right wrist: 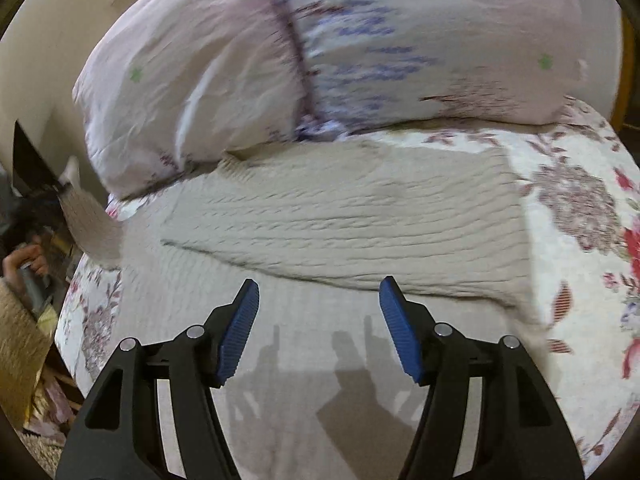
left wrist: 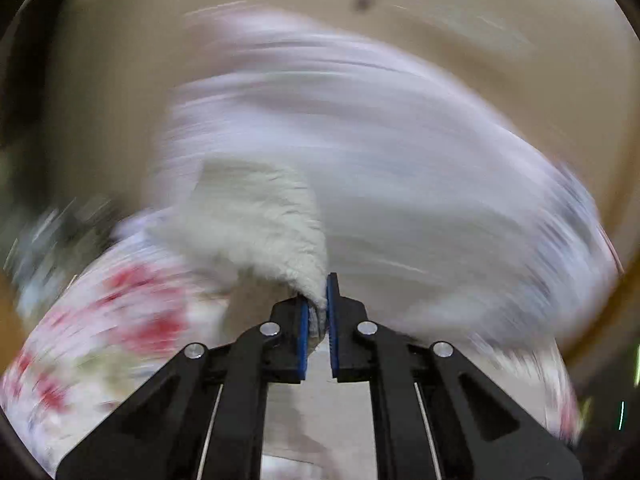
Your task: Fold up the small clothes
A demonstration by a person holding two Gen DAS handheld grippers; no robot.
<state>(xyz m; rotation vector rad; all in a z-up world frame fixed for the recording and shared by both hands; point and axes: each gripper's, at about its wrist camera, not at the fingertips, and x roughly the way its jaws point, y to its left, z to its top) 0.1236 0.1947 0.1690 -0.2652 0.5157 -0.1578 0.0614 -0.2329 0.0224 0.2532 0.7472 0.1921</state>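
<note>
Left gripper (left wrist: 318, 304), jaws clamped on a cream knit (left wrist: 260, 220); only the right view shows right gripper (right wrist: 318, 300), jaws wide and empty, over the knit (right wrist: 340, 216) with a pillow (right wrist: 280, 60) at 12 o'clock.

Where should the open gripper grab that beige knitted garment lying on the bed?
Probably the near folded edge of the beige knit garment. It lies flat on the floral bedspread, and that raised fold faces the open right gripper, so come in low from the near side. The left gripper holds one part already.
</note>
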